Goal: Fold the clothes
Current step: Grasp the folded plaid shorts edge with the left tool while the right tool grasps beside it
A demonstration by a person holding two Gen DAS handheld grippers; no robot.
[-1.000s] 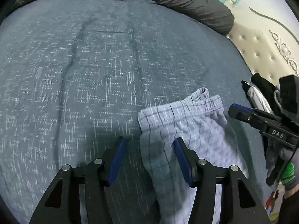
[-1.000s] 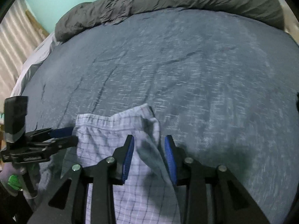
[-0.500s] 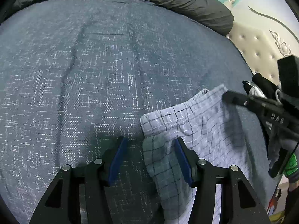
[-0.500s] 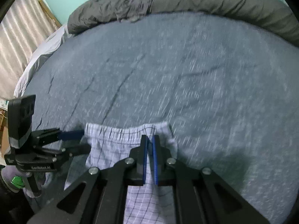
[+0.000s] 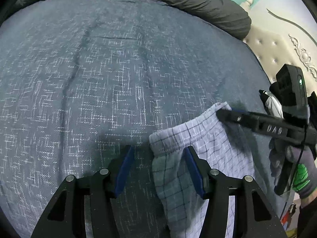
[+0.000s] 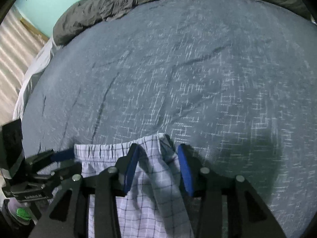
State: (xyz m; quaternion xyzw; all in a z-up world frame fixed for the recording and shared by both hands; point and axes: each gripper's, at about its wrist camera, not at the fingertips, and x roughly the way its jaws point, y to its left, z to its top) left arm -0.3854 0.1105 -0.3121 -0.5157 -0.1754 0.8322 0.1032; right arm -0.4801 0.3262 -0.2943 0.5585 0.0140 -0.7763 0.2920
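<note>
Between the blue pads of the left gripper (image 5: 157, 170), a corner of the checked shorts (image 5: 206, 150) is seen; the jaws stand spread, and the fabric lies against the right-hand pad only, well apart from the other. Below the jaws the shorts are cut off by the frame edge, so their full shape cannot be made out. At the shorts' other waistband corner the right gripper (image 6: 157, 167) is placed, its jaws opening with a fold of cloth loose between them. Whether the pads still touch the fabric cannot be told for certain. A gloved hand (image 5: 297, 170) is partly visible behind that tool. Beyond both tools, the blue bedspread (image 5: 118, 69) is spread wide, blurred in the right wrist view. Farthest off, a grey rolled duvet (image 6: 122, 2) is laid along the bed's edge.
</note>
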